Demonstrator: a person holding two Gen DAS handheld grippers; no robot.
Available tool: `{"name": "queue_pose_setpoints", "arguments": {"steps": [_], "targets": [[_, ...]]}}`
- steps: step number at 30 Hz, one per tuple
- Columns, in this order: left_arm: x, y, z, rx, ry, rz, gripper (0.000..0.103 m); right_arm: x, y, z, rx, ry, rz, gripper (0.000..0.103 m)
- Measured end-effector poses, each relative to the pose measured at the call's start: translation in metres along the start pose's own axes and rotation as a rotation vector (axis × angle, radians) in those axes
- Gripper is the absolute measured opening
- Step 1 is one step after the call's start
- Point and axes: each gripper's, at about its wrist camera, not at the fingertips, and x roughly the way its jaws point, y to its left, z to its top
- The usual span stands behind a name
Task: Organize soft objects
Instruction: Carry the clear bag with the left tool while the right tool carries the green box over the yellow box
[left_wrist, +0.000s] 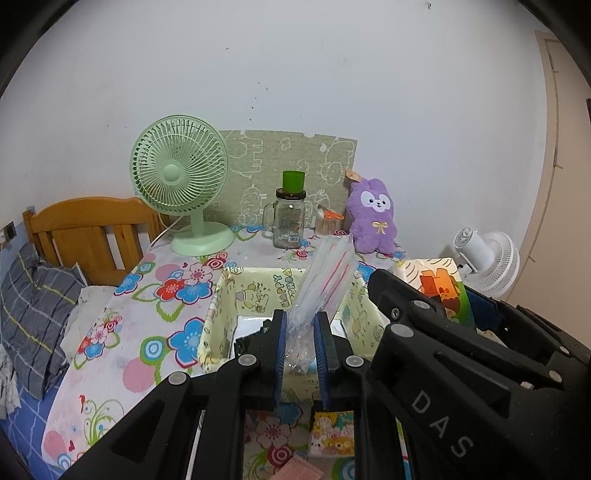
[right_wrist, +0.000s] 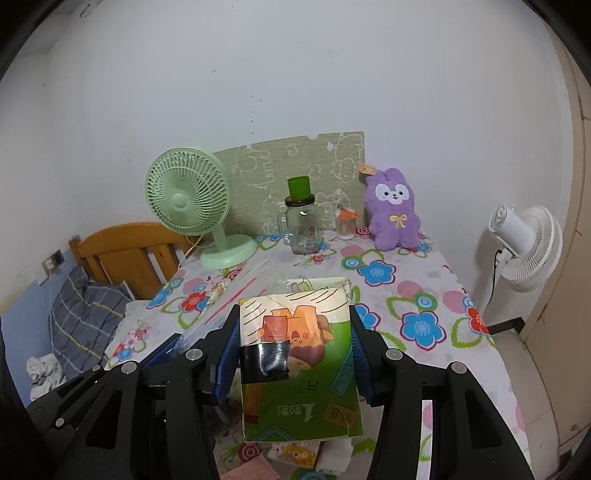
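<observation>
Your left tool (left_wrist: 300, 334) was clamped on the lower end of a clear, crinkly plastic zip bag with red seal lines (left_wrist: 325, 280), holding it upright over the open, cartoon-printed fabric storage box (left_wrist: 221, 295) on the flower-patterned surface (left_wrist: 155, 295). Your right tool (right_wrist: 293, 345) was closed on the two sides of a soft green-and-cream cartoon tissue pack (right_wrist: 299, 354), raised above the near edge of that box.

The bag was thin and slippery, and only its bottom was pinched, so it could have slid out or flopped over the box wall. The tissue pack was squeezable; a looser grip could have let it tip forward. The two tools were close together, so moving both toward the box at once risked a knock.
</observation>
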Motion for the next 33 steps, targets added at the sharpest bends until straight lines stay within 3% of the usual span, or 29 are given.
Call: {"name": "queue_pose_setpoints", "arguments": {"steps": [21, 33], "targets": [[0.061, 0.012, 0.023, 0.019, 0.020, 0.037, 0.013, 0.070, -0.004, 0.023, -0.002, 0.047, -0.008, 0.056], [0.102, 0.023, 0.015, 0.001, 0.093, 0.075, 0.013, 0.115, -0.007, 0.015, 0.020, 0.121, 0.005, 0.056]]}}
